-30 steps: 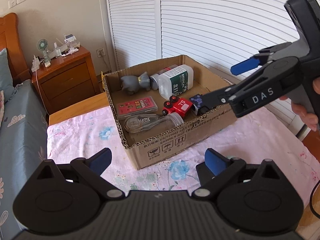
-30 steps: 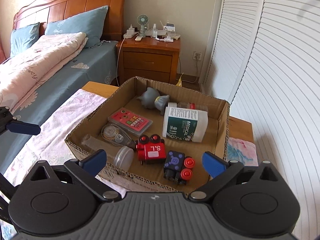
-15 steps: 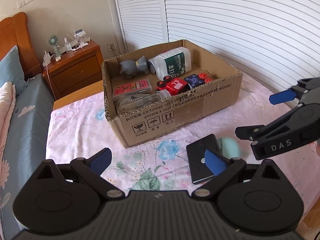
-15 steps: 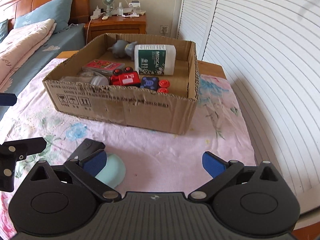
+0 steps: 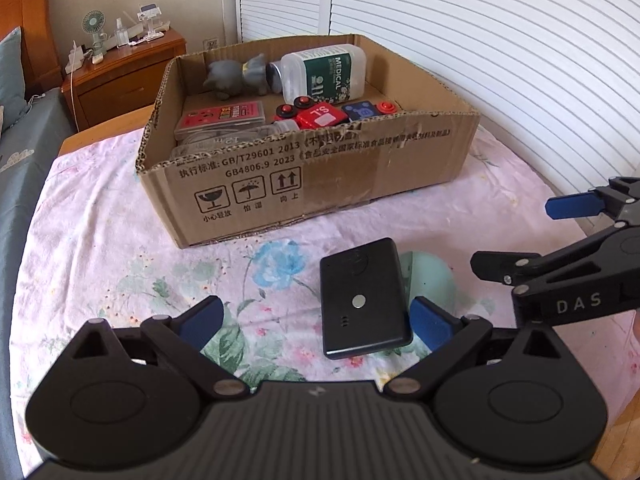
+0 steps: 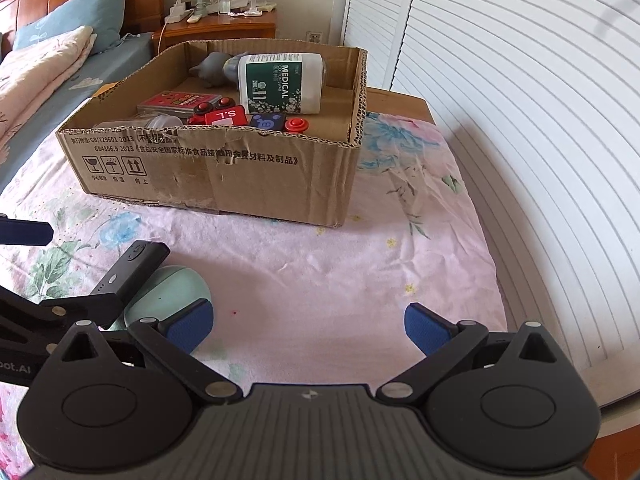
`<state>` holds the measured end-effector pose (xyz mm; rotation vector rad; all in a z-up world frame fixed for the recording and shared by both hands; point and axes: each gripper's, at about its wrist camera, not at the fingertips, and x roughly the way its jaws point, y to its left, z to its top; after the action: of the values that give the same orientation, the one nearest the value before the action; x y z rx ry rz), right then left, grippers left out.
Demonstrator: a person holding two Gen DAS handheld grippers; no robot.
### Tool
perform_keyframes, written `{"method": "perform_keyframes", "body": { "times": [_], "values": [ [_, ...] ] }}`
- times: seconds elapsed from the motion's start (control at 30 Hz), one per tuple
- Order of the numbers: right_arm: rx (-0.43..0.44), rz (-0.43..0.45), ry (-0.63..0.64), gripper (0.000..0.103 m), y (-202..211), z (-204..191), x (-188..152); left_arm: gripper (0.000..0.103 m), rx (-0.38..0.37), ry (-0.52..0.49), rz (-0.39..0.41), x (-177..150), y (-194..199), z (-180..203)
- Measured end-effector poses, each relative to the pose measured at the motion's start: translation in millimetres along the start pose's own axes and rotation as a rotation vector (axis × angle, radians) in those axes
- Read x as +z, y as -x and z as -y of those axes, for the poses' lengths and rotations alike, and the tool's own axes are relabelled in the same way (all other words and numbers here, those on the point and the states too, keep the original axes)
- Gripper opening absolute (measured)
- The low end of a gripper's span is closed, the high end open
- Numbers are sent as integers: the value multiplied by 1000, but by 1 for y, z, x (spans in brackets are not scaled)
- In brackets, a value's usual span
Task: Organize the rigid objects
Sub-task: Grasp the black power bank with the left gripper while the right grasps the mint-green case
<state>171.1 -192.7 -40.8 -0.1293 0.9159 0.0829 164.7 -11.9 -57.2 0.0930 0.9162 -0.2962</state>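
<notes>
An open cardboard box (image 5: 320, 184) (image 6: 224, 168) holds a white medical bottle (image 5: 324, 74), a grey toy figure (image 5: 236, 76), a red toy car (image 5: 320, 116), a blue toy (image 5: 360, 110) and a red flat case (image 5: 222, 118). In front of it a black rectangular device (image 5: 362, 300) (image 6: 132, 272) lies tilted on a mint-green round object (image 5: 432, 276) (image 6: 176, 296). My left gripper (image 5: 316, 322) is open, and the device lies between its fingers. My right gripper (image 6: 308, 326) (image 5: 532, 236) is open over bare cloth, just right of the mint object.
A pink floral cloth (image 6: 320, 260) covers the table. White louvred doors (image 5: 480, 40) run along the right side. A wooden nightstand (image 5: 124, 76) with a small fan stands behind the box, and a bed (image 6: 52, 68) lies to the left.
Both grippers have drawn back from the box and come down toward the cloth. The right gripper left the space over the box. The black device and mint object now lie near both.
</notes>
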Motion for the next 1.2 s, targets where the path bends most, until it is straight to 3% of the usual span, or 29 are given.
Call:
{"method": "perform_keyframes", "body": {
  "times": [0.17, 0.33, 0.6, 0.83, 0.97, 1.2],
  "values": [
    [17, 2, -9, 103, -1, 2, 1, 99, -14, 33, -6, -3, -6, -7],
    [94, 19, 4, 103, 0, -1, 1, 100, 79, 37, -13, -5, -11, -20],
    [221, 0, 167, 103, -7, -28, -8, 100, 95, 87, -15, -8, -7, -43],
    [236, -7, 168, 103, -22, -46, -7, 100, 92, 108, -12, -10, -4, -47],
    [195, 7, 173, 103, -28, -54, -5, 100, 75, 102, -9, -9, -1, -47],
    [128, 10, 115, 103, -26, -24, -10, 100, 18, 44, -14, -9, -3, -34]
  ]
}}
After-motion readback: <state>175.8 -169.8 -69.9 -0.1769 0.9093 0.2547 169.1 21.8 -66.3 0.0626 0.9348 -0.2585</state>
